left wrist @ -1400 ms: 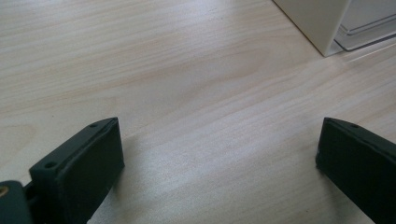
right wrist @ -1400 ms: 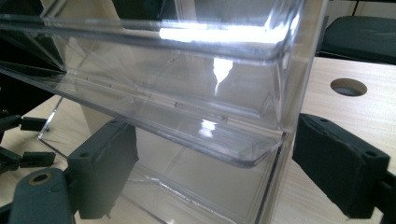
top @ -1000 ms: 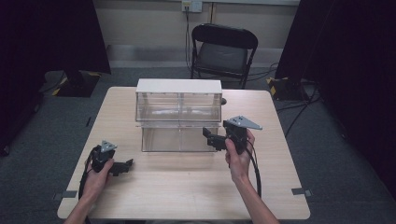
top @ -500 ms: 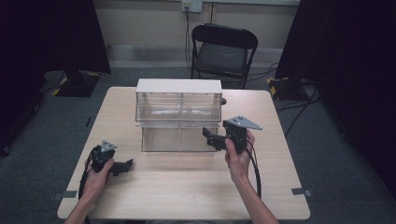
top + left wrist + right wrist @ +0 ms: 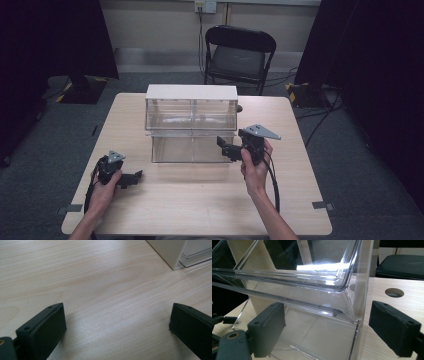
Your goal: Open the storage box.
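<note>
The clear drawer box [image 5: 191, 125] stood mid-table, and the right gripper [image 5: 231, 149] was up against its lower right front corner, jaws spread wide and gripping nothing. By my reading the work had barely begun: the reach looked made, the grasp on the lower drawer [image 5: 317, 337] not yet taken, so closing and pulling were all left to do. The left gripper [image 5: 131, 178] sat low on the table [image 5: 200, 200] near the person's side, well apart from the box, jaws wide and empty too. The right gripper view gave the close detail (the drawer's clear rim between the jaws, a round hole [image 5: 394, 292] in the tabletop); the high view gave the whole layout, chair [image 5: 239, 52] included.
</note>
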